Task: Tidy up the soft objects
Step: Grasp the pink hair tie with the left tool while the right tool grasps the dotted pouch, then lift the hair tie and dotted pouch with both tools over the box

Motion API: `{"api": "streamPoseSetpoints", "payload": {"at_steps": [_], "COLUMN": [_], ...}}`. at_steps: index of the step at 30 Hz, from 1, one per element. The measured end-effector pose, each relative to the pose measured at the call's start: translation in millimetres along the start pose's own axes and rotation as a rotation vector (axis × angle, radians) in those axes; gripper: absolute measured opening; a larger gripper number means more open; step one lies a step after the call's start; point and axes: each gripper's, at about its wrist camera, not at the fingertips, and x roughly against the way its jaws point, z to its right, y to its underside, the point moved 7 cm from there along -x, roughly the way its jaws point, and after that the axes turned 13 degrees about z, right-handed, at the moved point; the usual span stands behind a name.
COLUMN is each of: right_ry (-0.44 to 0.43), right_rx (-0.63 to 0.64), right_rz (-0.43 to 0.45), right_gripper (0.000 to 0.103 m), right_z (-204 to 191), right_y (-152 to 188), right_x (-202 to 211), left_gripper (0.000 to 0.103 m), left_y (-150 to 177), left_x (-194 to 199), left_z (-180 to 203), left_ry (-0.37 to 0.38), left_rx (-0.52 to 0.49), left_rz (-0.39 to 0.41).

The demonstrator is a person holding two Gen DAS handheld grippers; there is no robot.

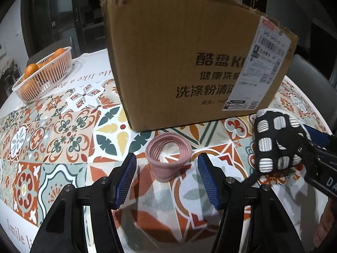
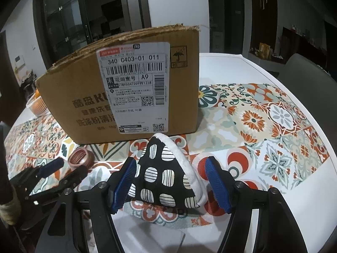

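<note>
A pink rolled soft ring [image 1: 168, 156] stands on the patterned tablecloth just ahead of my open left gripper [image 1: 167, 166], between its blue pads without touching. It also shows in the right wrist view [image 2: 81, 157]. A black soft item with white striped spots and a white rim [image 2: 166, 175] lies between the blue pads of my open right gripper [image 2: 170, 177]; the left pad touches it, the right pad is apart. It shows in the left wrist view [image 1: 276, 143] too. A tall cardboard box [image 1: 189, 63] stands right behind both items.
A white basket with oranges [image 1: 44, 73] sits at the far left of the table. The box [image 2: 126, 92] blocks the way straight ahead. The table's white edge [image 2: 263, 67] curves round on the right, with a grey chair [image 2: 311, 78] behind it.
</note>
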Motion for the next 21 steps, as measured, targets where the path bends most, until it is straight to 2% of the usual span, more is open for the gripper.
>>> {"api": "streamPoseSetpoints", "payload": {"at_steps": [2,5,13,15,18,21], "right_ry": [-0.004,-0.009,-0.036,-0.046,-0.064,-0.078], "right_rx": [-0.005,-0.008,0.002,0.008,0.003,-0.006], "right_rz": [-0.015,-0.029,-0.016,-0.011,-0.001,0.007], "right_gripper": [0.067,0.055,0.033,0.027,0.019,0.016], "right_z": [0.0,-0.5,-4.9,-6.4,-8.2,-9.2], "right_y": [1.9,4.9,3.7,2.7,1.0,-1.3], "right_x": [-4.4,-7.6,-3.9,-1.7,1.9,6.0], "left_gripper": [0.059,0.058,0.016,0.01,0.01,0.009], "left_y": [-0.4,0.2,-0.2,0.4,-0.1,-4.8], "left_x": [-5.0,-11.9,-15.1,-13.8,-7.9,2.2], "left_z": [0.4,0.8,5.5,8.2,13.4,15.7], "left_ry": [-0.002,-0.005,0.002,0.013,0.032,0.038], "left_rx": [-0.003,-0.009,-0.039,-0.037,-0.027,-0.02], "left_rz": [-0.004,-0.018,-0.023,-0.024,-0.016,0.004]}}
